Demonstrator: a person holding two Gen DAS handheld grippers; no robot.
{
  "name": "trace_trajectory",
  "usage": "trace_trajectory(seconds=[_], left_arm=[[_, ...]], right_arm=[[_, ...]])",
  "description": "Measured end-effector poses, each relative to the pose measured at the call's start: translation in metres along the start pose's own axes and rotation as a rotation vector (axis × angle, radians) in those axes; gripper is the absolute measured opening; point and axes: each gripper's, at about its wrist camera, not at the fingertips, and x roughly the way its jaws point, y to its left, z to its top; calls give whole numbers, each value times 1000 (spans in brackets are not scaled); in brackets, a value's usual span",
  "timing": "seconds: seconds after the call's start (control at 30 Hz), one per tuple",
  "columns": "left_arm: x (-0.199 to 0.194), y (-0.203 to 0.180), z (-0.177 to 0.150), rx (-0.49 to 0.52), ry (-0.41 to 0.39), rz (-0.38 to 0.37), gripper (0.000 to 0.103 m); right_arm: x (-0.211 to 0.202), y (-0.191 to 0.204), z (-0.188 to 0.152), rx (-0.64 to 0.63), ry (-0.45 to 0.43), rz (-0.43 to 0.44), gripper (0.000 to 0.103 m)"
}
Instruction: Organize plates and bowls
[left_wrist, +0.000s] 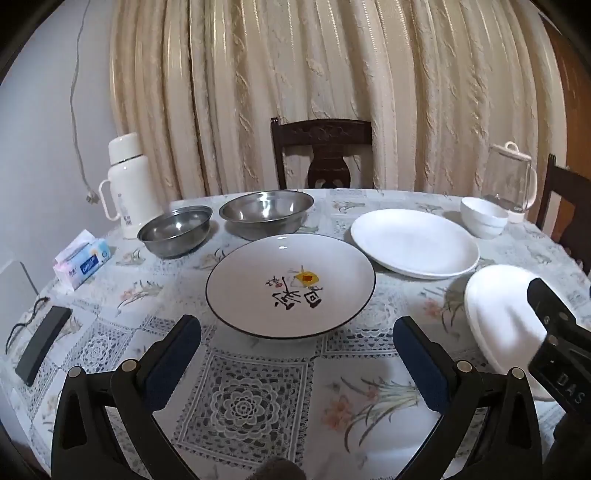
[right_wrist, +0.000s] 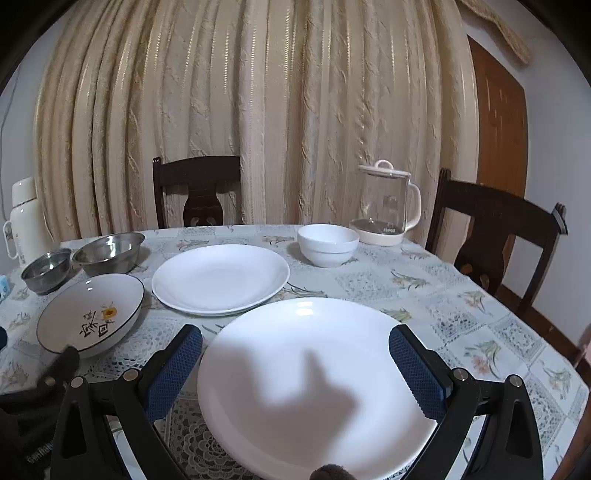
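My left gripper (left_wrist: 295, 322) is open, just short of the near rim of a black-rimmed plate (left_wrist: 291, 284) with painted characters. My right gripper (right_wrist: 295, 332) is also open; its blue pads (right_wrist: 417, 373) stand either side of a large white plate (right_wrist: 314, 387) lying flat on the table, gripping nothing. A second white plate (right_wrist: 219, 278) lies behind it, with a white bowl (right_wrist: 327, 243) further back. Two steel bowls (left_wrist: 175, 229) (left_wrist: 266, 212) sit at the far left. The painted plate (right_wrist: 90, 317) also shows in the right wrist view.
A round table with a floral lace cloth (left_wrist: 258, 398) carries a white thermos (left_wrist: 127, 181), a tissue pack (left_wrist: 83, 264), a flat black object (left_wrist: 42, 343) and a glass kettle (right_wrist: 386, 203). Dark wooden chairs (right_wrist: 197, 192) (right_wrist: 495, 229) stand behind it, before a curtain.
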Motion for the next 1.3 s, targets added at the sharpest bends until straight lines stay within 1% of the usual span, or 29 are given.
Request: trace_trajectory(seconds=[0.1,0.2,0.3,0.5,0.67,0.93,1.03,1.3], left_arm=[[0,-1,2,0,-1,-7,103],[-5,8,2,-48,-24,-1,103],[-10,14,1,-79,-44,-4,103],[-11,16,2,-82,-48,-6,103],[-10,12,2,-62,-47,-6,103],[-3,10,2,-59,-6,-44,103],[-2,6,1,-42,11,-57,103],[-2,4,-1,-25,37,-61,103]], right_arm=[[-6,-5,-3,23,-35,-6,103],[-13,0,-1,4,-78,-13,103],[-15,2,4,-16,-92,-3,103],[-13,1,7,-1,-78,0,103],[-12,5,6,-14,-67,6,103],[-10,4,4,-14,-49,12,103],[-10,4,5,-16,-46,14,103],[-9,3,2,-17,-43,15,103]])
